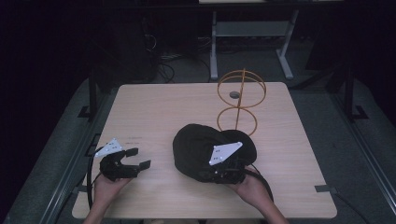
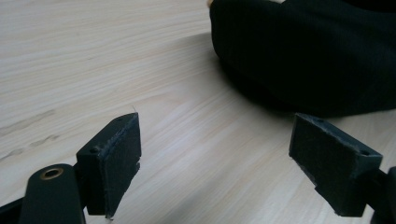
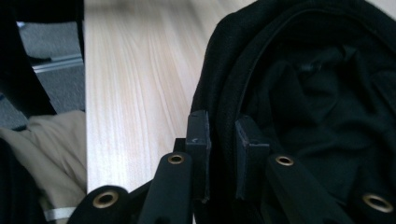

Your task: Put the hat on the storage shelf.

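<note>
One tool (image 3: 223, 154) pinching black cap (image 3: 299, 93) rim, other tool (image 2: 215, 168) spread wide

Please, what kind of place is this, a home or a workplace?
Probably a lab or workshop set up for recording, not a home. A bare light-wood table stands on grey carpet, with cables on the floor behind and a metal desk frame farther back. On the table are a black cap and a gold wire stand.
</note>
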`<action>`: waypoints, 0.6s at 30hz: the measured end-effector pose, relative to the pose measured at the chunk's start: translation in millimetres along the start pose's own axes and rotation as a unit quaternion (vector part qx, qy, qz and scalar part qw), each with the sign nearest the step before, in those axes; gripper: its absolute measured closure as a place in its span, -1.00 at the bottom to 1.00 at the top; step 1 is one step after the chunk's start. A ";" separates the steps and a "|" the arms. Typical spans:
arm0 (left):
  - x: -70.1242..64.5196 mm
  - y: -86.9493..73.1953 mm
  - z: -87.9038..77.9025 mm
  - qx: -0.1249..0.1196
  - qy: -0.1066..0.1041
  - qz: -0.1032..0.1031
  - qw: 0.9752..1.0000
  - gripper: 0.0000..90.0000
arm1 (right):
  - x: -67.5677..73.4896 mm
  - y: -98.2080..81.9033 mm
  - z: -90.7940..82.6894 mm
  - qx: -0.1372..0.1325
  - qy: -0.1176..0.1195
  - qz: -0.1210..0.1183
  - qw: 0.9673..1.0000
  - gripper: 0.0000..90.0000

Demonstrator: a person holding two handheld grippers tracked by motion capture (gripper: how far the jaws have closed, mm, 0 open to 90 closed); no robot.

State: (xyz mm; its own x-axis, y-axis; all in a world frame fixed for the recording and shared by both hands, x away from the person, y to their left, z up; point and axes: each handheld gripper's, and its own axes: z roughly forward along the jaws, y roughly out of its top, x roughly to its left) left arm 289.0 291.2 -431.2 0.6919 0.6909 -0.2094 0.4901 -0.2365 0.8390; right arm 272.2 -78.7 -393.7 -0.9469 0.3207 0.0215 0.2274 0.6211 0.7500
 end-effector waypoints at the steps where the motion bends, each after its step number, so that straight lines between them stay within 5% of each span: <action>1: -1.4 0.8 1.0 -0.001 -0.003 0.003 1.000 -0.63 | -1.5 1.7 -3.9 -0.006 0.002 0.001 1.000 0.74; 18: -41.2 26.8 25.9 -0.013 -0.063 0.064 0.996 -0.64 | -14.4 25.2 -37.3 -0.061 0.005 0.003 0.998 0.74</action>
State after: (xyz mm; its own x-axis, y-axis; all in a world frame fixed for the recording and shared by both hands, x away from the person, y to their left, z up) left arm 287.3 238.6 -413.0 0.8096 0.5645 -0.1609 0.3811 -0.2970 0.8756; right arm 283.1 -94.3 -350.5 -0.9479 0.3167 0.0330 0.2046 0.5265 0.8252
